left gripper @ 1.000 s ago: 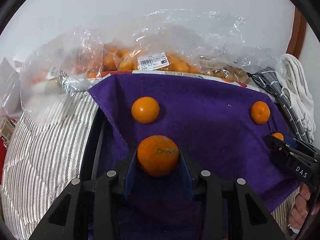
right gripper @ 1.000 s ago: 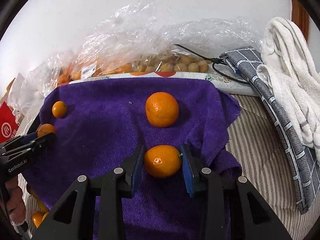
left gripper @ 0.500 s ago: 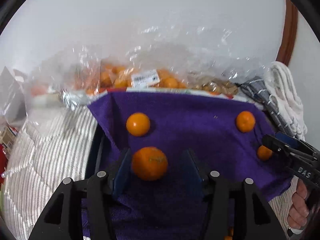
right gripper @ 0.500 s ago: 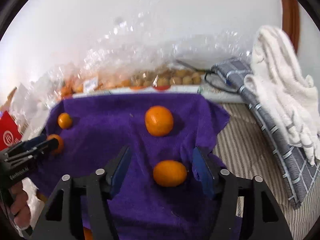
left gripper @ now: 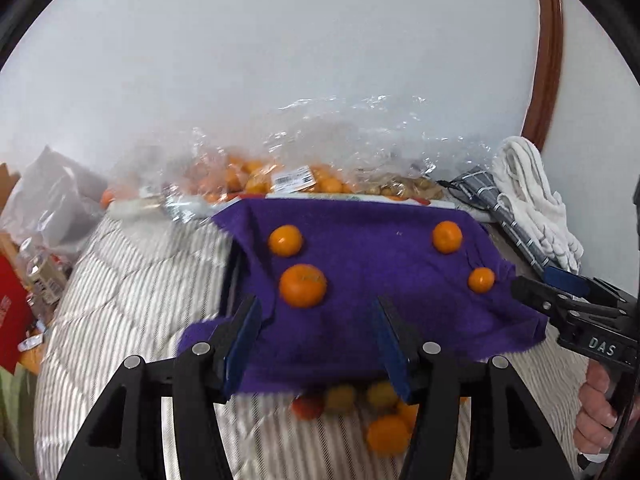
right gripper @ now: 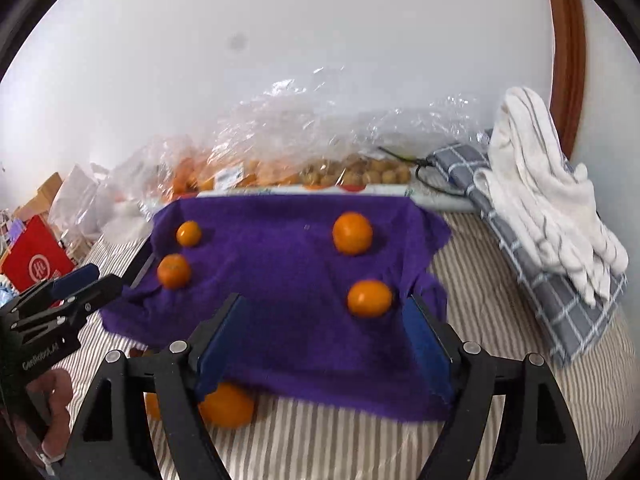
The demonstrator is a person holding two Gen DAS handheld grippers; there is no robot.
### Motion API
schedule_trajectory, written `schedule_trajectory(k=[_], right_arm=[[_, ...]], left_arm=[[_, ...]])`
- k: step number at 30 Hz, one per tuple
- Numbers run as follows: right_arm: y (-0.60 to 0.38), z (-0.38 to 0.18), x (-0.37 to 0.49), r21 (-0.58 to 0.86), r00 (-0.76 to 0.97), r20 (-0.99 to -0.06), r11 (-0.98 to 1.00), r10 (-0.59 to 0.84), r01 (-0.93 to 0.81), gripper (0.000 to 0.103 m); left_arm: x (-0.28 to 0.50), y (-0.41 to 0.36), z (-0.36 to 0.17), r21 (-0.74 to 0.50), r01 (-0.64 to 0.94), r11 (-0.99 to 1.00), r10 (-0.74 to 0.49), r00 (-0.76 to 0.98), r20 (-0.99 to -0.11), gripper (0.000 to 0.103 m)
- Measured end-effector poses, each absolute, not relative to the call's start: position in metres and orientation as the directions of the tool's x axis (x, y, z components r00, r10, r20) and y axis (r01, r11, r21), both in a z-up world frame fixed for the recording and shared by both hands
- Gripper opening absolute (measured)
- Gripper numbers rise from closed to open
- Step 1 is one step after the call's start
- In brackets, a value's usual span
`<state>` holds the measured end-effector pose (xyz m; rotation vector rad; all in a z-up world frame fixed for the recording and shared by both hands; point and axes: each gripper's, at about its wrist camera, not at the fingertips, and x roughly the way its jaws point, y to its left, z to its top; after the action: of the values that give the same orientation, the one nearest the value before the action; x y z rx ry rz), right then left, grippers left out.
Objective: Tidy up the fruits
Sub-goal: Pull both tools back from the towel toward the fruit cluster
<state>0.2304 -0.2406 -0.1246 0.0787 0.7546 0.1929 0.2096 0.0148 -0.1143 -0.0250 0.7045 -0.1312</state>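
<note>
A purple cloth (left gripper: 372,280) carries four oranges. In the left wrist view two lie on its left, a small one (left gripper: 285,240) and a bigger one (left gripper: 303,290), and two on its right (left gripper: 447,237) (left gripper: 481,280). My left gripper (left gripper: 316,308) hangs open above the cloth's near edge, the bigger orange just beyond its tips, untouched. My right gripper (right gripper: 324,298) has its jaws opening; an orange (right gripper: 369,298) rests on the cloth (right gripper: 280,280) close to its right finger, free of the pads. A second orange (right gripper: 352,233) sits behind it.
Clear plastic bags of fruit (left gripper: 280,176) (right gripper: 280,160) stand behind the cloth against the wall. Folded towels (right gripper: 552,216) lie at the right, a red box (right gripper: 36,260) at the left. Loose fruits (left gripper: 388,432) (right gripper: 226,404) lie on the striped bedding (left gripper: 120,300) under the cloth's near edge.
Both grippers opened and let go of their oranges, which now rest on the cloth. Both hands pulled back and up, so the cloth's near edge and loose fruits came into view.
</note>
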Motion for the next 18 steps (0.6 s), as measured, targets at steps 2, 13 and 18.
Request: schedule_trajectory(k=[2,13,18], right_arm=[[-0.238,-0.126,0.217,0.138,0.713,-0.672,0.980,0.198,-0.142,0.080],[-0.232,-0.132,0.162,0.106,0.716,-0.674,0.983,0.181,-0.150,0.073],[-0.216,-0.142,0.151,0.095,0.698,-0.685,0.975,0.209,-0.199,0.056]], left_arm=[[0.198,0.019,-0.115,-0.057,0.109,0.992,-0.120,0.758,-0.642,0.054],[0.142,0.048,-0.128,-0.043,0.098,0.994,-0.103,0.763,-0.638,0.054],[0.130,0.066,-0.135,-0.024,0.088,0.996,-0.083,0.760,-0.644,0.054]])
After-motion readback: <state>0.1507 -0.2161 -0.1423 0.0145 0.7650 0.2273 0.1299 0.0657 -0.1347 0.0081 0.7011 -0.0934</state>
